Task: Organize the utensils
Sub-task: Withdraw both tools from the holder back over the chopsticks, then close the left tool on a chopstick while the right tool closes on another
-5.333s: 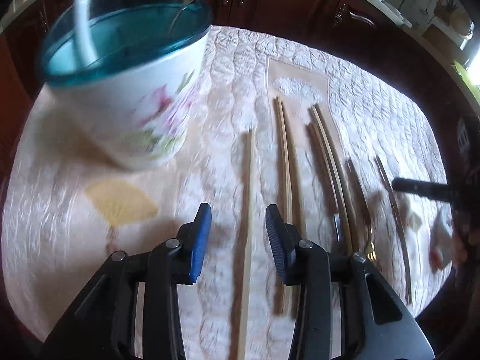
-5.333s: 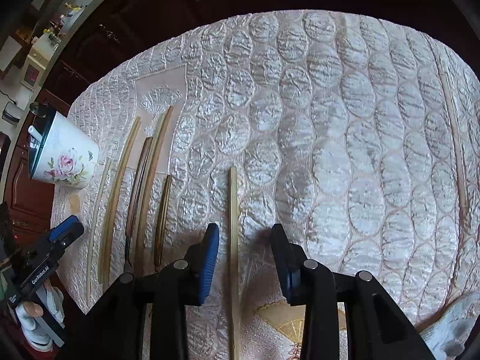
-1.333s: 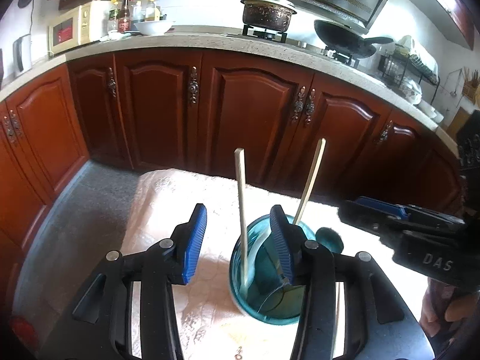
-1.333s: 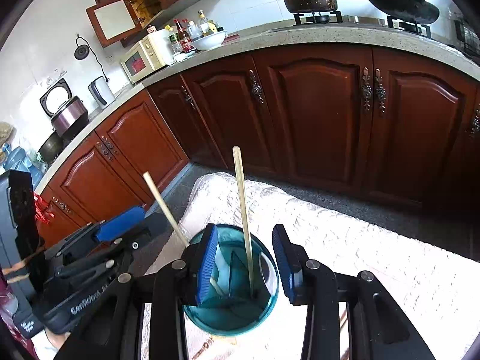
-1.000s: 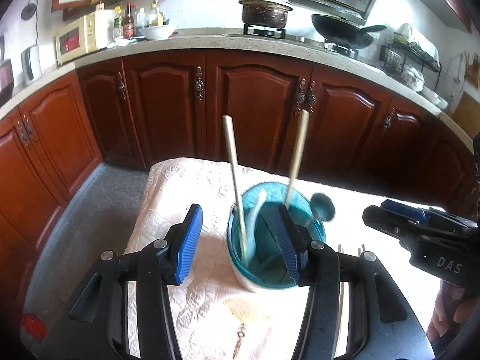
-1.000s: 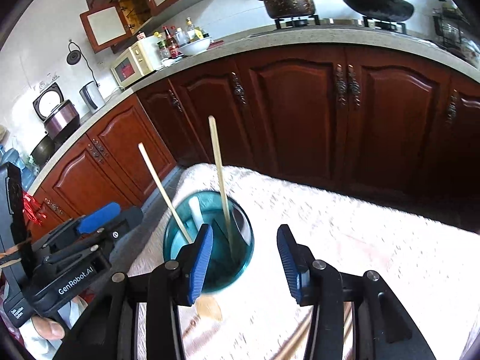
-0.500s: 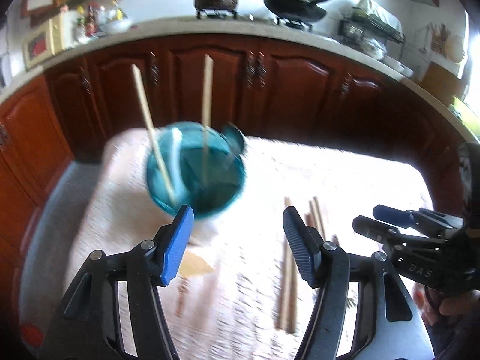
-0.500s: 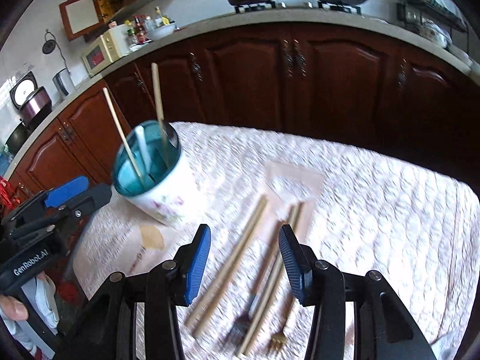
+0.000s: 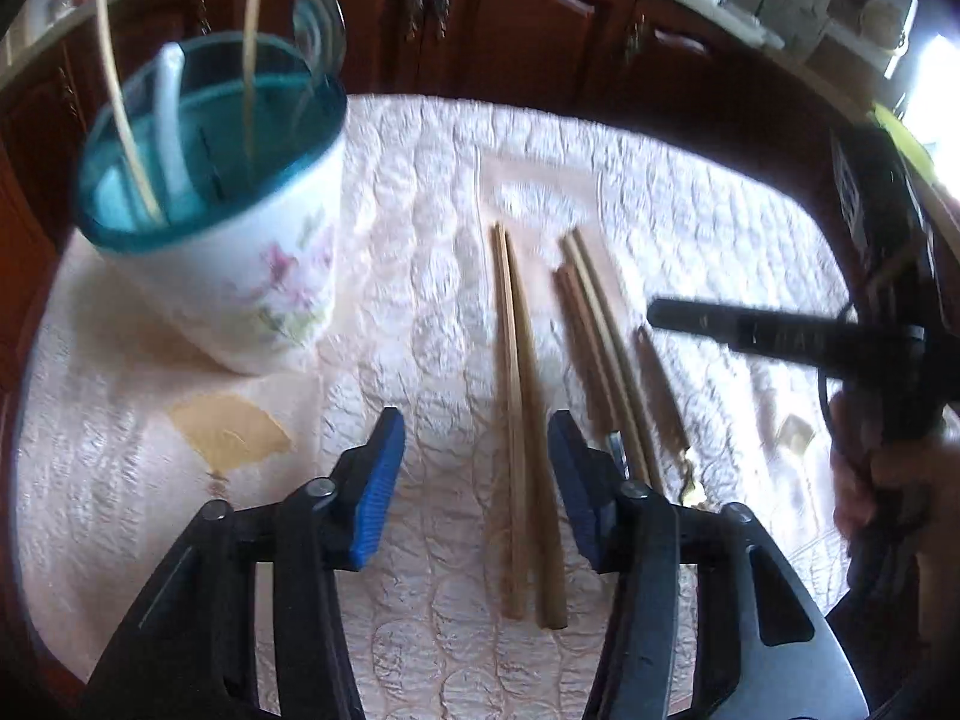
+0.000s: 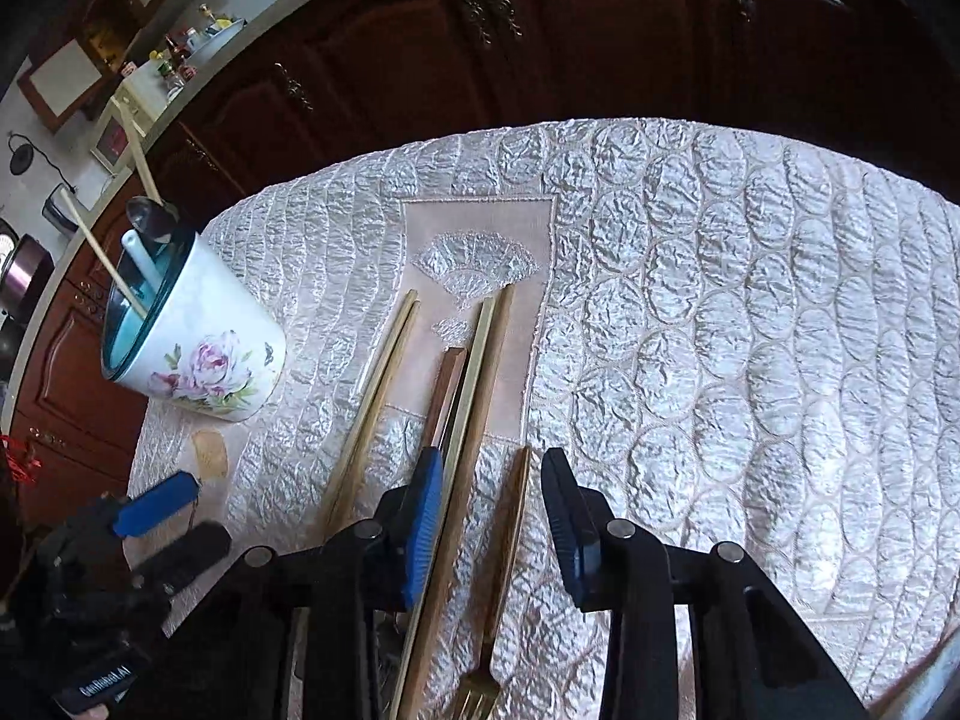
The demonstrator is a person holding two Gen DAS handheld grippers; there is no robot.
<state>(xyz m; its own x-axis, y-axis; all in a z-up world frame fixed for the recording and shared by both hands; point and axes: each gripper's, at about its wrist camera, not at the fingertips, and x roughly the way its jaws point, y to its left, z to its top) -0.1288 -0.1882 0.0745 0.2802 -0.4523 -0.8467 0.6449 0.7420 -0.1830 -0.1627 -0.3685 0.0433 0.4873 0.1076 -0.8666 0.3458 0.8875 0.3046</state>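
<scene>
The left tongs (image 9: 474, 480) hang open over a pair of chopsticks (image 9: 525, 420) on the quilted table (image 10: 750, 300); their jaws have just been closing, pads clear of the wood. They may catch only 1 stick and roll the other aside.

The right tongs (image 10: 492, 510), likewise narrowing and empty, straddle a gold fork (image 10: 510, 528); its neighbour chopsticks could get pinched too. The floral cup (image 10: 192, 354) sits at 10 o'clock.

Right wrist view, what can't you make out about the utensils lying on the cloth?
- Fork: its tines are cut off by the bottom edge.
- Brown-handled utensil: its head is hidden behind the right gripper.
- Pair of chopsticks: lower ends run behind the same gripper's body.
- Cup: its bottom and the utensil ends inside are hidden by its wall.
</scene>
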